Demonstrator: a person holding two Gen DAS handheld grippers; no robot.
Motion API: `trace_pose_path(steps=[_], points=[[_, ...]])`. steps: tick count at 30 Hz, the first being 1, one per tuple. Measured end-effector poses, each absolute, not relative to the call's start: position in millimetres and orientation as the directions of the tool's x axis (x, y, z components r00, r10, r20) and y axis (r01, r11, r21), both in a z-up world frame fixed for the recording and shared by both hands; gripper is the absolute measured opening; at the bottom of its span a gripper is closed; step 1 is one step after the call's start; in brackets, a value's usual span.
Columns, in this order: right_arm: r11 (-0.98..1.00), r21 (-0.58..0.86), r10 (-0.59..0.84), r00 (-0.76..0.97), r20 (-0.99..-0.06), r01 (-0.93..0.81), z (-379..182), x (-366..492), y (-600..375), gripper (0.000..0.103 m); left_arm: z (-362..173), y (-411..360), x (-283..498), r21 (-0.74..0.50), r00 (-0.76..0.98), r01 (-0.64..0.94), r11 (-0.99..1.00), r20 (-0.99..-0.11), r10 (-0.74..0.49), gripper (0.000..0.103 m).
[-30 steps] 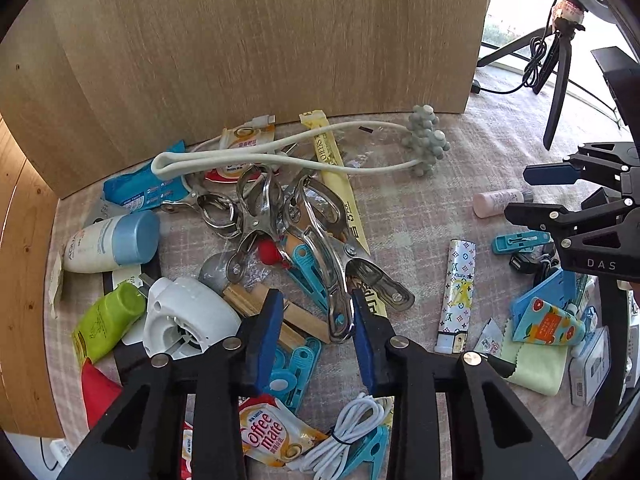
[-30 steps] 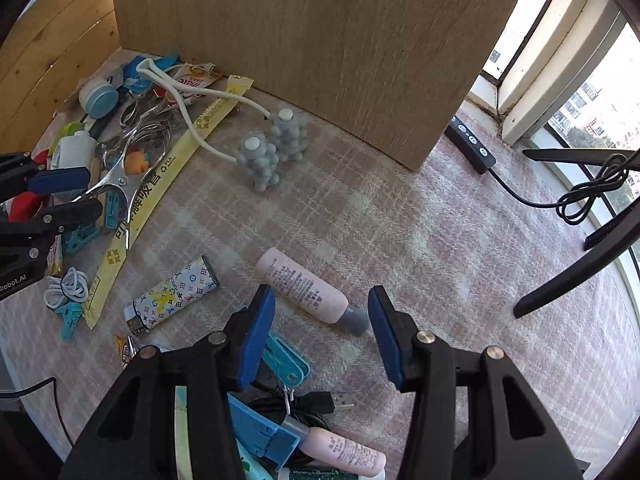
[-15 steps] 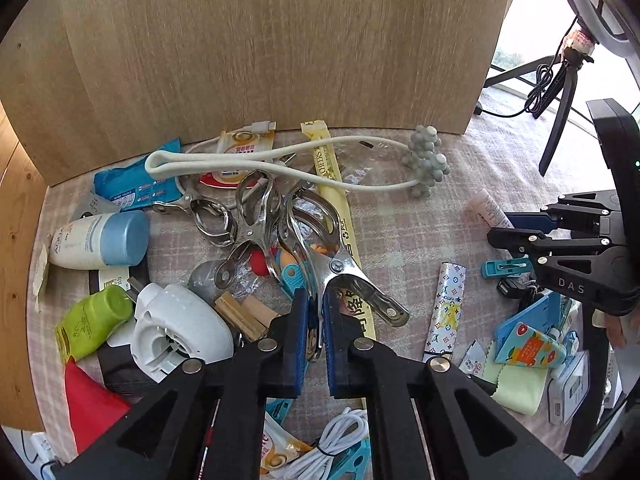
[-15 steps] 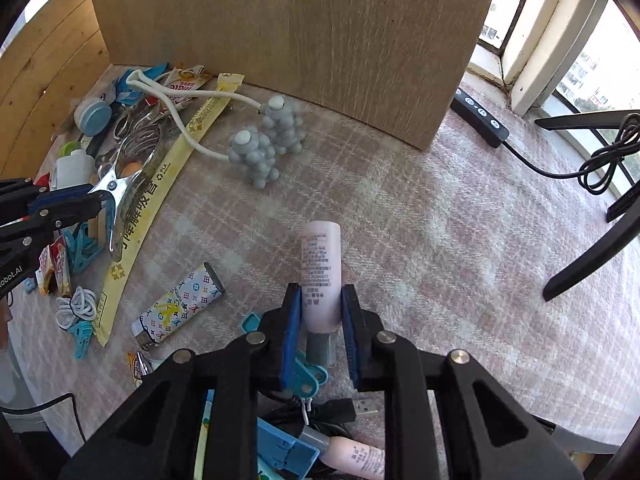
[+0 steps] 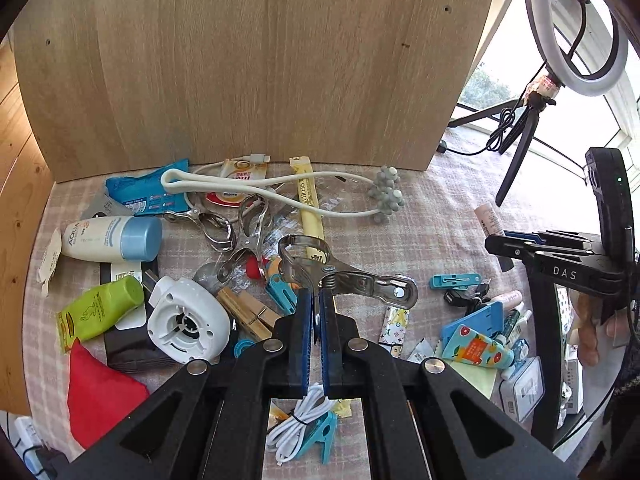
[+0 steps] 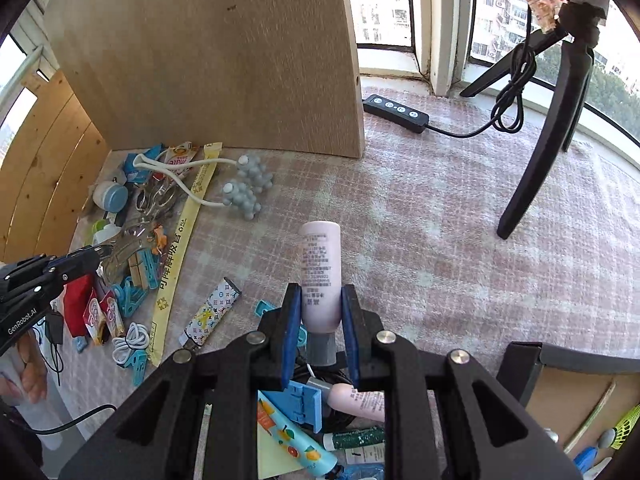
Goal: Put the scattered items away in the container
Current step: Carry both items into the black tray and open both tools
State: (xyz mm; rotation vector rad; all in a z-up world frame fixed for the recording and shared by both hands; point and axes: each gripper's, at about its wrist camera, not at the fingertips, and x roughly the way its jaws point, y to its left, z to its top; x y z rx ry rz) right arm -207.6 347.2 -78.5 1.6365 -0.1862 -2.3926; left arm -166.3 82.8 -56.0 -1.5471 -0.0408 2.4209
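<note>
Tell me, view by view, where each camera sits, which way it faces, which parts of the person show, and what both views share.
Left wrist: on the left tongs, looking steeply down at clutter before a wooden panel; they pinch a metal clip; right tongs and fingers show.
Right wrist: on the right tongs, looking down over checked cloth; they clamp a pink tube; left tongs show.
Shared: white massager, patterned lighter.
</note>
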Motion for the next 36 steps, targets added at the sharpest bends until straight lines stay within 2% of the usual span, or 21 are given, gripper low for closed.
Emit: trace_pose_path(steps=[4,10,15,28,33,34,35,36], points=[[-0.964,0.256,-0.262,-0.39,-0.883,0.068,-69.6,-173.8,336.4,0.019,-46.6,94.7,-157.8,-0.188,-0.39,-0.236,-0.953,-0.88,0.27,0.002],[-0.956,0.294,-0.254,-0.458,-0.852,-0.019,-53.1,-129.9,380.5,0.019,-33.0,120.3,-141.6,-0.203,-0.387,-0.296,-0.933,-0.868,0.311,0.002],[-0.957,0.273,-0.189,-0.496,-0.847,-0.101,-43.9,-93.4,419.3,0.019,-15.2,154.6,-127.2,-0.222,-0.377,-0.37,-0.902,-0.851,0.364,0.002],[-0.904,0.19,0.024,-0.489,-0.872,-0.383,-32.2,-17.7,542.6,0.02,21.7,308.6,-77.0,-0.302,-0.255,-0.618,-0.726,-0.797,0.548,0.002],[-0.864,0.189,0.058,-0.466,-0.883,-0.467,-37.9,4.6,576.9,0.02,24.9,360.2,-45.9,-0.34,-0.164,-0.691,-0.638,-0.785,0.597,0.003],[-0.854,0.201,0.053,-0.464,-0.884,-0.48,-39.4,7.2,581.8,0.026,25.2,367.2,-39.3,-0.351,-0.141,-0.704,-0.617,-0.783,0.606,0.011],[-0.842,0.217,0.046,-0.467,-0.883,-0.493,-39.5,11.1,585.6,0.036,26.4,372.7,-32.0,-0.338,-0.141,-0.717,-0.609,-0.787,0.601,0.022],[-0.835,0.232,0.042,-0.477,-0.878,-0.5,-38.7,14.8,587.8,0.04,28.3,376.4,-25.5,-0.31,-0.162,-0.729,-0.61,-0.788,0.594,0.027]])
